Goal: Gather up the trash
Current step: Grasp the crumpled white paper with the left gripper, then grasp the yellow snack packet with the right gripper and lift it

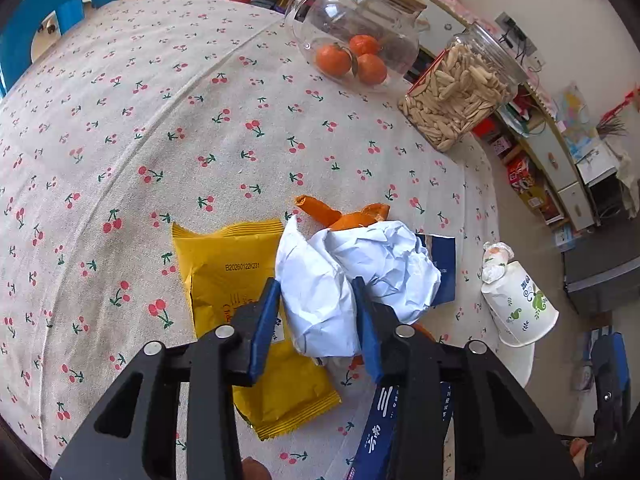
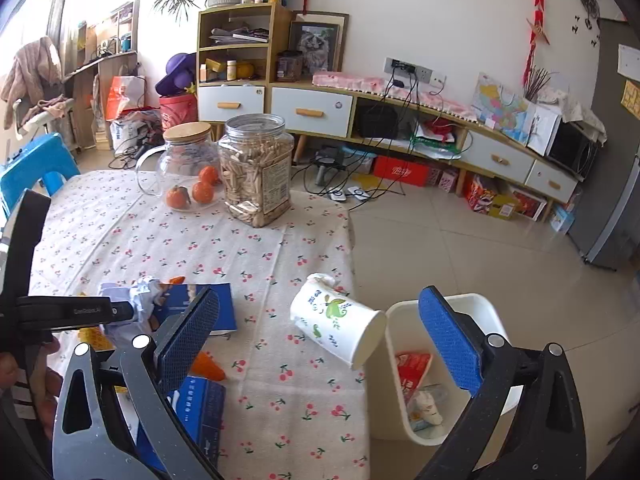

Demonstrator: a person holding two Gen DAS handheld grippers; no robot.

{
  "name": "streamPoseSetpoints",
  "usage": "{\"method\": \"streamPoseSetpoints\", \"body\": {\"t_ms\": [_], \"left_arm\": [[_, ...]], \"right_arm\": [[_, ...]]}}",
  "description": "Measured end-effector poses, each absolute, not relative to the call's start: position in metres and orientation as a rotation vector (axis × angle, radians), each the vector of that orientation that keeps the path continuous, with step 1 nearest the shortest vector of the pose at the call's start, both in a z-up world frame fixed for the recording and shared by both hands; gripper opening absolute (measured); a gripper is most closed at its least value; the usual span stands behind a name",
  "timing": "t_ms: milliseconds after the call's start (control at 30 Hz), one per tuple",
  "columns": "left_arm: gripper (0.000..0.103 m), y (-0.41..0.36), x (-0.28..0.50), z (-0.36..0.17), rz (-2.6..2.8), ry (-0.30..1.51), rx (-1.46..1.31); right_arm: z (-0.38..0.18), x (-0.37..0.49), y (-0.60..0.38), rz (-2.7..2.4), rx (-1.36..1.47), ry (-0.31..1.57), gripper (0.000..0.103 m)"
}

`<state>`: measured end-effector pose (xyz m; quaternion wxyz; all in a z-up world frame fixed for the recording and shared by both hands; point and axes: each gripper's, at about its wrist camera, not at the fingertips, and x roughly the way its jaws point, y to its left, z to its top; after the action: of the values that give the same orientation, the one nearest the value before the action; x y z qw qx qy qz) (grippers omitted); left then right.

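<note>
My left gripper (image 1: 318, 292) has its blue pads on either side of a crumpled white paper ball (image 1: 320, 296) and is shut on it, over a yellow snack wrapper (image 1: 236, 280). Orange peel (image 1: 340, 216) and a dark blue packet (image 1: 442, 268) lie behind the paper. A tipped paper cup (image 2: 338, 326) stuffed with tissue lies at the table's right edge. My right gripper (image 2: 320, 332) is open and empty, spanning the cup and the white bin (image 2: 404, 408) on the floor. The paper ball also shows in the right wrist view (image 2: 140, 296).
A glass jar with tangerines (image 2: 184, 176) and a clear jar of snacks (image 2: 256, 172) stand at the table's far side. A blue chair (image 2: 36, 164) is at far left. Another blue box (image 2: 200, 404) lies near the front edge. The bin holds a red wrapper (image 2: 414, 364).
</note>
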<state>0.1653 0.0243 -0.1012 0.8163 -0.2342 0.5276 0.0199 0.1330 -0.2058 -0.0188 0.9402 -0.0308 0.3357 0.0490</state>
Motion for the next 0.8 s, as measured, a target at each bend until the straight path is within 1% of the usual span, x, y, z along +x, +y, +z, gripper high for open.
{"method": "streamPoseSetpoints", "body": {"t_ms": [100, 200, 367, 467, 633, 800], "left_arm": [[0.03, 0.034, 0.158, -0.096, 0.011, 1.098, -0.526], [0.03, 0.049, 0.144, -0.077, 0.005, 1.031, -0.547], [0.03, 0.092, 0.121, -0.037, 0.09, 0.886, -0.52], [0.03, 0.121, 0.106, -0.024, 0.18, 0.813, -0.487], [0.03, 0.158, 0.094, -0.021, 0.203, 0.774, -0.553], [0.03, 0.178, 0.086, -0.019, 0.219, 0.77, -0.582]], "right_arm": [[-0.028, 0.14, -0.196, 0.17, -0.001, 0.746, 0.096], [-0.036, 0.142, -0.177, 0.259, 0.023, 0.772, 0.096], [-0.047, 0.14, -0.128, 0.403, -0.006, 0.833, 0.096], [-0.059, 0.138, -0.093, 0.457, -0.065, 0.882, 0.096], [-0.079, 0.139, -0.043, 0.513, -0.182, 0.961, 0.096], [-0.1, 0.148, -0.013, 0.533, -0.196, 1.045, 0.096]]}}
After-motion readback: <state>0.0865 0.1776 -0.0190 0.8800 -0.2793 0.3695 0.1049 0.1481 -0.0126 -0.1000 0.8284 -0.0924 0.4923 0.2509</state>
